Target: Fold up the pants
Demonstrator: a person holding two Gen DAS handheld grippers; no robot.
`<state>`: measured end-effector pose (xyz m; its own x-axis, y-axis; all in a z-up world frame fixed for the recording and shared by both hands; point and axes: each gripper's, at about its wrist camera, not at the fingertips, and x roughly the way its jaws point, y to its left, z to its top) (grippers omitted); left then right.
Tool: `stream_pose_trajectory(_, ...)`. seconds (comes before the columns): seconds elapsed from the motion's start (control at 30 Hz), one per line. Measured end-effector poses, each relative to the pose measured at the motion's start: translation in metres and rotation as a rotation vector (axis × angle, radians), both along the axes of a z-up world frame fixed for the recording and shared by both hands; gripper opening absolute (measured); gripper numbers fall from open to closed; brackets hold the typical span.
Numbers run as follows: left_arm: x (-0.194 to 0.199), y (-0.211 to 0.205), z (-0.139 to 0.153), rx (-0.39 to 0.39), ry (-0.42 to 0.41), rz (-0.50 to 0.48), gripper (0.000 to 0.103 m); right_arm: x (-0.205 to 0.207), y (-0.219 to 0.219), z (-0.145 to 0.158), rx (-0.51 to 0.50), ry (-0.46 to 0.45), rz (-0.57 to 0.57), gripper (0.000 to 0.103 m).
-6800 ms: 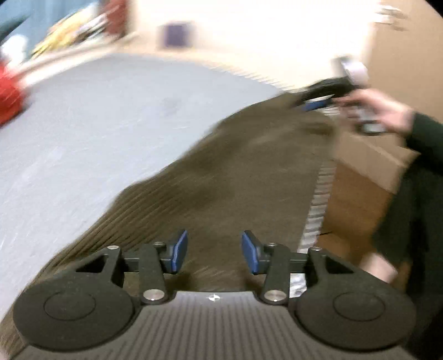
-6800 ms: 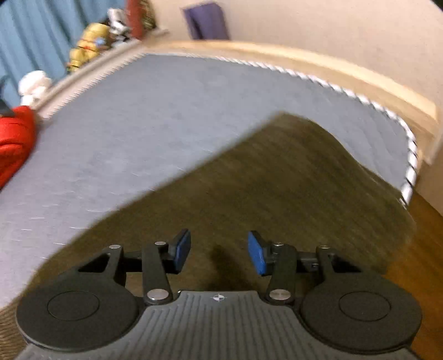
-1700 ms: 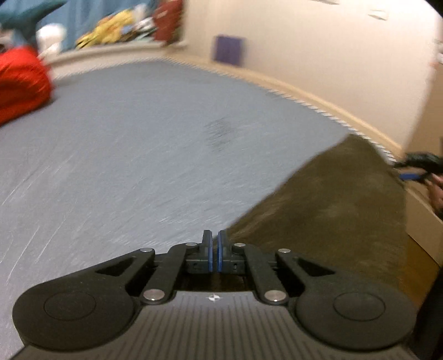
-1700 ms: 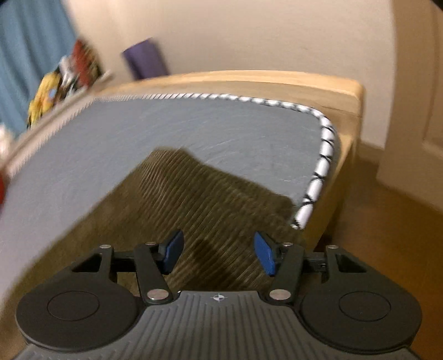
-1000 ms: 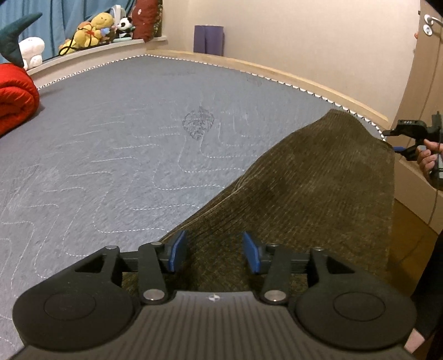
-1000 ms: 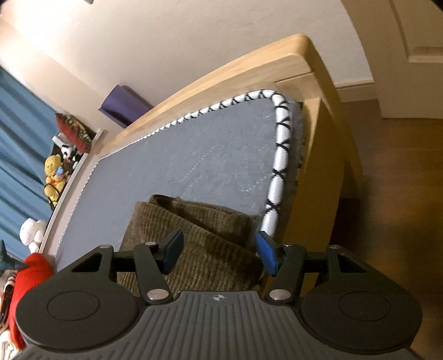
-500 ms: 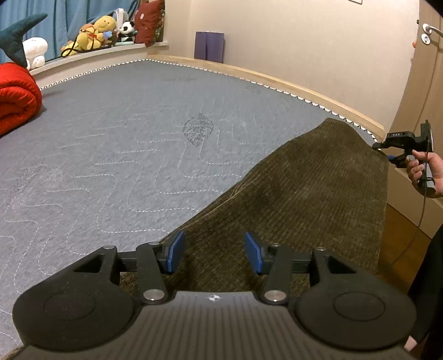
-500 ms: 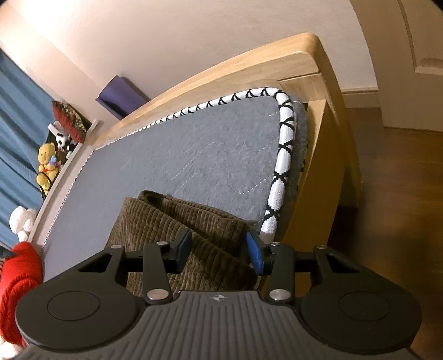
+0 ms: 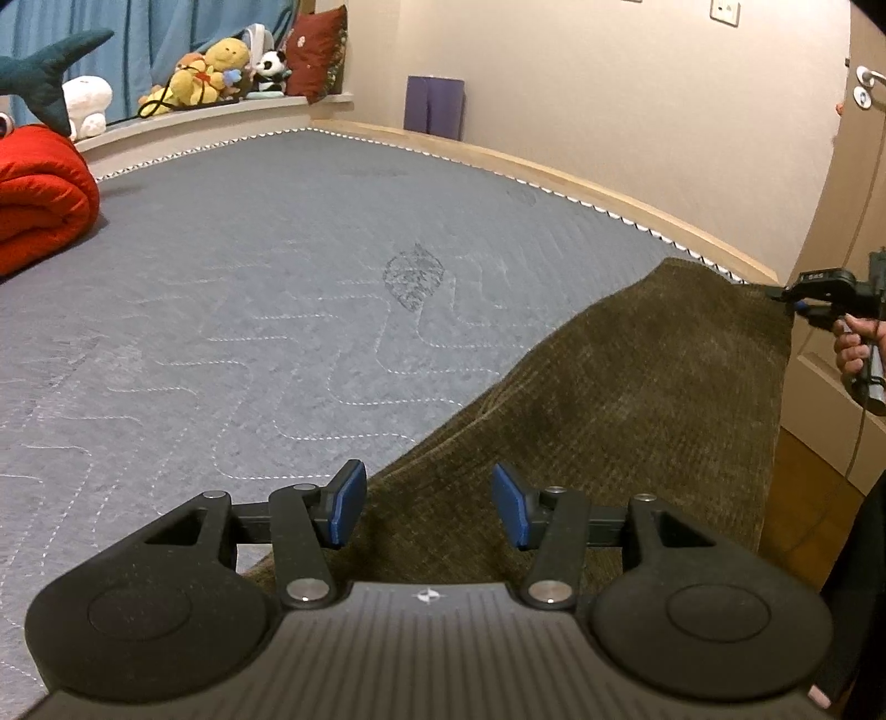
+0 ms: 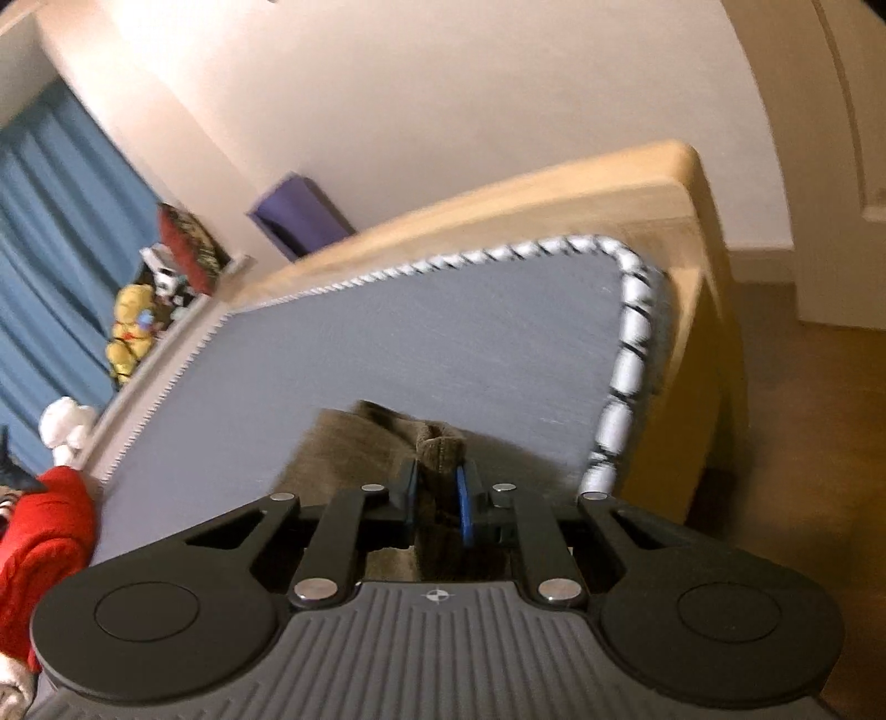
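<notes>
The olive-brown corduroy pants (image 9: 637,399) lie along the near right edge of the grey mattress (image 9: 249,288). My left gripper (image 9: 429,504) is open and empty, just above the near end of the pants. My right gripper (image 10: 437,493) is shut on a bunched corner of the pants (image 10: 437,448) near the mattress corner (image 10: 470,343). The right gripper also shows in the left wrist view (image 9: 797,296), at the far end of the pants, held by a hand.
A rolled red blanket (image 9: 39,194) lies at the far left of the mattress. Stuffed toys (image 9: 210,72) and a red cushion (image 9: 315,50) sit on the ledge behind. The wooden bed frame (image 10: 554,205), the floor (image 10: 803,415) and a door (image 9: 864,166) are to the right.
My right gripper has closed on the far corner of the pants. My left gripper, shut 1.7 s ago, has opened and stays open over the near end.
</notes>
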<state>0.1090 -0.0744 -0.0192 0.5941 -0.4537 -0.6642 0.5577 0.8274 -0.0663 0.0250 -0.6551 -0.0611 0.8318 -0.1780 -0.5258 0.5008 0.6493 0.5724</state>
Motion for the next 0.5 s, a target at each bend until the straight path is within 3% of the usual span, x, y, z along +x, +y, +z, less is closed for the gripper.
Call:
stream_pose_trajectory(0.17,0.004,0.013,0.006,-0.020,-0.005,0.041,0.056,-0.006,0.092,0.068,-0.282,-0.107,0.226,0.014)
stream_pose_trajectory(0.3,0.007,0.026,0.010,-0.037,-0.004,0.086,0.056,-0.036,0.209,0.106,-0.465,-0.200,0.453,0.013)
stream_pose_trajectory(0.4,0.009,0.038,0.013,-0.050,-0.001,0.116,0.056,-0.067,0.301,0.110,-0.560,-0.234,0.657,0.012)
stream_pose_trajectory(0.5,0.011,0.051,0.016,-0.070,0.011,0.154,0.056,-0.094,0.383,0.093,-0.614,-0.235,0.902,0.012)
